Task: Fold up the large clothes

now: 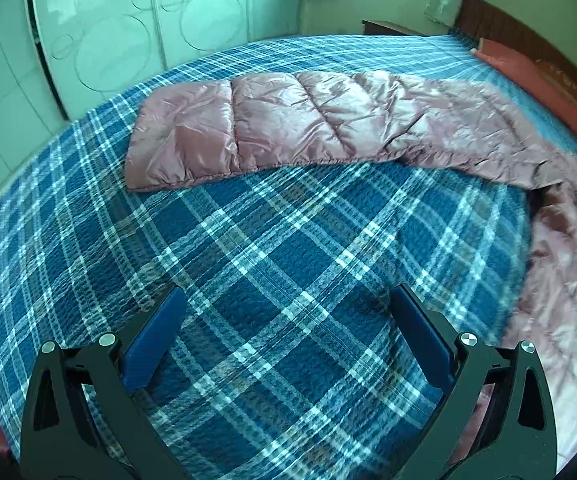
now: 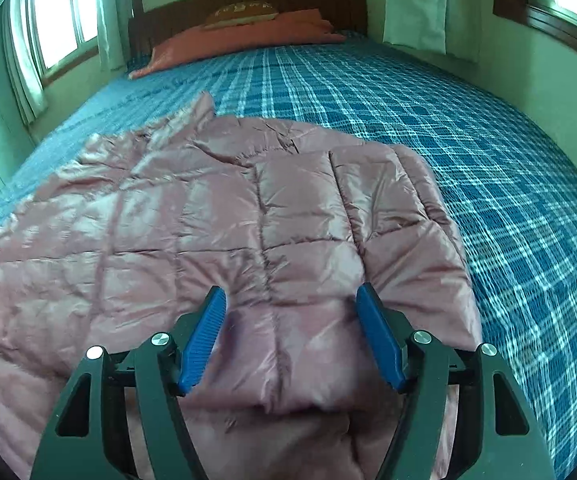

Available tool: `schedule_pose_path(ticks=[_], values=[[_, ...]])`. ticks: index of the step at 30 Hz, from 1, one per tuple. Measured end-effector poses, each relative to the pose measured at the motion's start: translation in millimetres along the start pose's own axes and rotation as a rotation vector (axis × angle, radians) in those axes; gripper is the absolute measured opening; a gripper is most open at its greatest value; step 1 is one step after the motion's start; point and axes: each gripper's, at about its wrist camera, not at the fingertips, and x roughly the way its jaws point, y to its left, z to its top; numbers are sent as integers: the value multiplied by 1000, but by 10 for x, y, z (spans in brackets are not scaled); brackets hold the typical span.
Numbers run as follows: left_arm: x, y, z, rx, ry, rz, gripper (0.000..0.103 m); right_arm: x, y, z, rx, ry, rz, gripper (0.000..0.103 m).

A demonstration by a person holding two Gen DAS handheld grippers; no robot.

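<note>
Here's the shiny mauve-pink quilted puffer jacket [image 2: 224, 216], spread flat across the bed's blue-and-white plaid bedspread [image 2: 488, 168], its padded panels catching the window light. One sleeve [image 1: 216, 128] reaches straight out over the plaid towards the pale wardrobe doors with circle patterns [image 1: 136, 32].

Right gripper [image 2: 290, 300] is low over the jacket's near edge, blue ribbed fingers [image 2: 204, 340] set apart, a puffed fold of pink fabric sitting between them; the pads don't appear to press on it. The near hem bunches up beneath the black frame.

Left gripper [image 1: 288, 300] hangs above bare plaid, blue fingers [image 1: 156, 344] spread wide with nothing between them. The jacket's body lies off at the right edge of that view, the sleeve well ahead.

At the head of the bed, an orange-red pillow [image 2: 240, 40] rests against the dark wooden headboard [image 2: 248, 0], with a tan cushion [image 2: 244, 14] on top carrying pale markings too blurred to read. No brand or label is legible on the jacket.
</note>
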Motion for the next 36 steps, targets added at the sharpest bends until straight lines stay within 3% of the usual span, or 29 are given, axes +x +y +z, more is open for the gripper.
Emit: schedule_pose_path(ticks=[2,6,11,14,17,19,22,23,24,27,31,36], values=[[-51,187,80,-68,-27,-76,98,-137,-4,-58,1,-16,13,67],[31,564,353,-177,-51,-136,82,-322,-7,-216,-13,-18,38,67],[290,951,629,-297,-84,-160,82,-252,-26,-357,-14,10,20,67],[399,1068,765,-343,-102,-204,90,-155,-51,-440,-1,30,14,67],[461,1191,881,-412,-114,-227,90,-115,-49,-458,-1,36,5,69],[492,1316,961,-467,-126,-226,84,-117,-32,-465,-7,32,-4,69],[496,1519,1039,-505,-144,-188,63,-116,-32,-477,-4,25,-3,69],[491,1558,1048,-505,-154,-190,47,-118,-30,-480,-3,24,-2,69],[516,1612,1093,-506,-165,-238,31,-115,-32,-481,-1,21,-1,69],[491,1629,1189,-505,-176,-232,15,-122,-20,-507,0,14,-4,69],[304,1408,1394,-412,-234,-231,10,-140,-17,-537,5,7,-3,69],[-35,696,1542,-234,-282,-319,8,-153,-43,-544,12,1,6,69]])
